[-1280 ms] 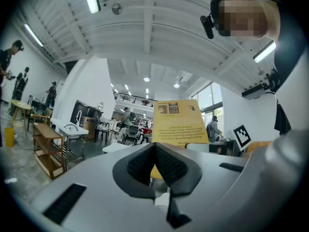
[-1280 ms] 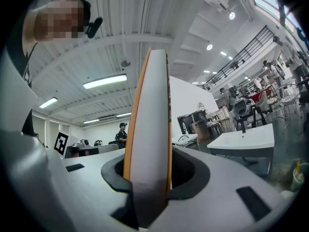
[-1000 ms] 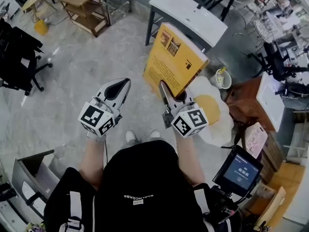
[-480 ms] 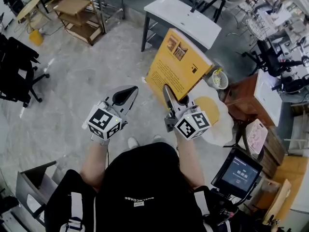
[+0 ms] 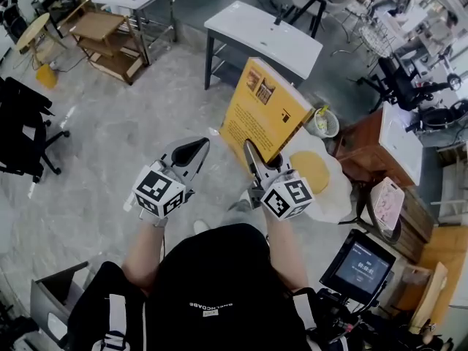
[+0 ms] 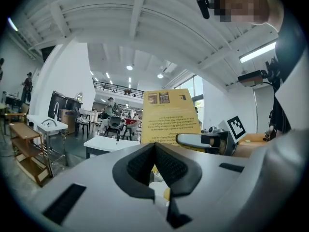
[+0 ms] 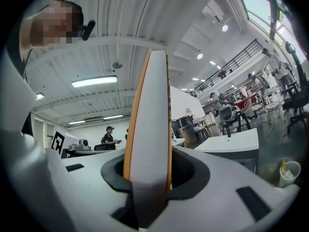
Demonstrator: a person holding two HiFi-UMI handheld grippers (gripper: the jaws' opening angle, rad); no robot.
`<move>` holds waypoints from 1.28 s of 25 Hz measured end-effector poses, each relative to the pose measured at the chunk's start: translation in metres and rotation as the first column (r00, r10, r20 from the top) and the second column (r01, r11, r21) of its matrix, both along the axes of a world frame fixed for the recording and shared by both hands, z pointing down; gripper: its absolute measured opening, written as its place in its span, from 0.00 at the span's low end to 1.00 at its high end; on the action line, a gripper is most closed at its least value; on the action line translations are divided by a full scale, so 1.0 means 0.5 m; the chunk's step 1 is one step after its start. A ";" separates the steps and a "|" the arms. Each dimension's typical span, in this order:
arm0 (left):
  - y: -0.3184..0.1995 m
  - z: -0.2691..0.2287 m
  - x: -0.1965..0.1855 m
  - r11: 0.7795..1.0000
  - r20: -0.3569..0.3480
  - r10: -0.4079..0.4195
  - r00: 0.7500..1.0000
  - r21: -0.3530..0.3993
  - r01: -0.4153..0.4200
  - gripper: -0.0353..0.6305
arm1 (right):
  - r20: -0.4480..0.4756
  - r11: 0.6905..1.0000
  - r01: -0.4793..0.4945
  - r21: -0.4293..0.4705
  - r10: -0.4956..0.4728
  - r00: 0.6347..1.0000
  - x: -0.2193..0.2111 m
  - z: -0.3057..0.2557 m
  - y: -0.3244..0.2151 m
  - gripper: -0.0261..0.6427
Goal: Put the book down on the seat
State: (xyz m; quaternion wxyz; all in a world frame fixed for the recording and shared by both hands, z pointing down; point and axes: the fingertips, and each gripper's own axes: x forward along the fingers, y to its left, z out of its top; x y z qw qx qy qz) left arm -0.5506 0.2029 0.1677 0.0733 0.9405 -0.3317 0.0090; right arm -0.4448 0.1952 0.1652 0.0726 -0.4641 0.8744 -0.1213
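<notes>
A yellow book (image 5: 262, 108) stands upright in the air, its lower edge clamped in my right gripper (image 5: 254, 157), which is shut on it. In the right gripper view the book's (image 7: 148, 129) page edge rises straight out of the right gripper (image 7: 147, 180). My left gripper (image 5: 191, 152) floats to the book's left, shut and empty; its pads meet in the left gripper view (image 6: 155, 146), where the book (image 6: 169, 117) shows ahead. The seat (image 5: 316, 171), a white cushion with a yellow centre, lies low to the right of the book, partly hidden behind the right gripper.
A white table (image 5: 263, 36) stands beyond the book. A wooden shelf unit (image 5: 102, 31) is at the far left, and a black office chair (image 5: 22, 126) at the left edge. A small bin (image 5: 322, 121), a brown cabinet (image 5: 369, 152) and a screen (image 5: 358, 263) crowd the right.
The head view has shifted, bringing the white table further into the picture. Both grippers and the book keep nearly the same pose, and the grip on the book is unchanged.
</notes>
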 end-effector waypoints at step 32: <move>-0.422 -0.047 0.394 0.999 0.042 -0.001 0.999 -0.043 0.003 0.07 | 0.019 0.999 -0.040 -0.023 0.040 0.999 0.409 -0.046 -0.406 0.28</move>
